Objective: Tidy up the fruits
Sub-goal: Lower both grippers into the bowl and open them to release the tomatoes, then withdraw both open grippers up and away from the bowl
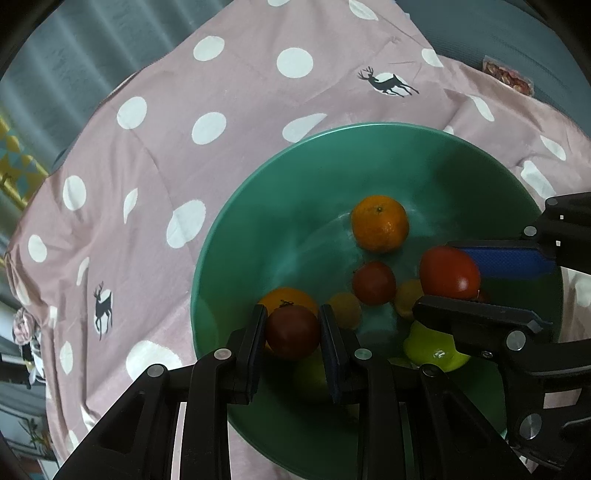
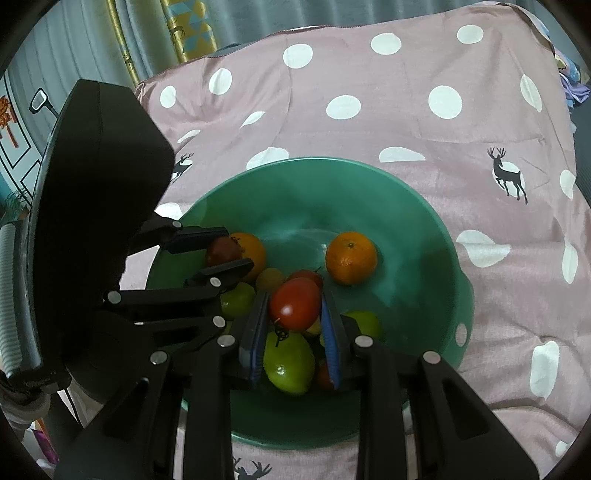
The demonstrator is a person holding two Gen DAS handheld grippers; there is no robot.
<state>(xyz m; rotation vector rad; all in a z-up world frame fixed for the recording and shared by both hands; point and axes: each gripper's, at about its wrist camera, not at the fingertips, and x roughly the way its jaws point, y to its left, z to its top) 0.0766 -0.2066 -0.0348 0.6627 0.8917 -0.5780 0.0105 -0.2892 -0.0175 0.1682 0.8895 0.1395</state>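
Note:
A green bowl point(image 1: 258, 236) point(image 2: 424, 236) on a pink dotted cloth holds several fruits. My left gripper point(image 1: 293, 325) is shut on a dark red fruit point(image 1: 293, 332) inside the bowl, in front of an orange point(image 1: 288, 297); it shows in the right wrist view point(image 2: 221, 254) too. My right gripper point(image 2: 295, 306) is shut on a red tomato point(image 2: 295, 302) point(image 1: 448, 273) over a green fruit point(image 2: 288, 363) point(image 1: 432, 350). Another orange point(image 1: 380, 223) point(image 2: 351, 257), a second tomato point(image 1: 373, 282) and yellow fruits point(image 1: 345, 310) lie in the bowl.
The pink cloth point(image 1: 166, 155) point(image 2: 406, 122) with white dots and deer prints covers the surface around the bowl. Grey curtains point(image 2: 258, 18) hang behind. A small packet point(image 1: 508, 75) lies at the cloth's far right edge.

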